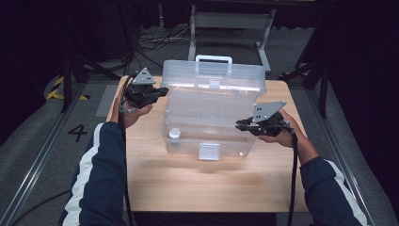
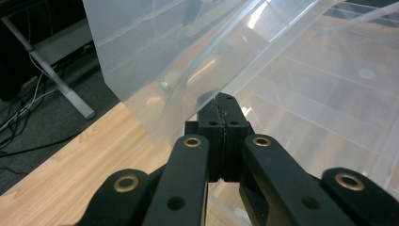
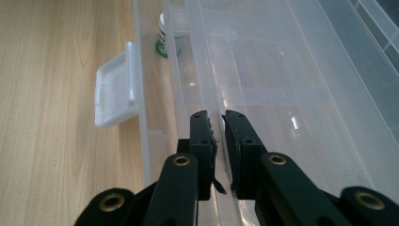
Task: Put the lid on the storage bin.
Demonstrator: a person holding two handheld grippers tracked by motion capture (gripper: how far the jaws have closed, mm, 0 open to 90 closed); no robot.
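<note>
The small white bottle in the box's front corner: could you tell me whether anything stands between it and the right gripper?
Yes. The inner tray of the clear box lies between the right gripper and the bottle; the gripper sits at the tray's rim.

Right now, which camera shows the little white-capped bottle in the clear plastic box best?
The right gripper view: the little white-capped bottle appears close, with its green base, behind the clear plastic box wall. The high view shows it small and blurred; in the left gripper view I cannot make it out.
</note>
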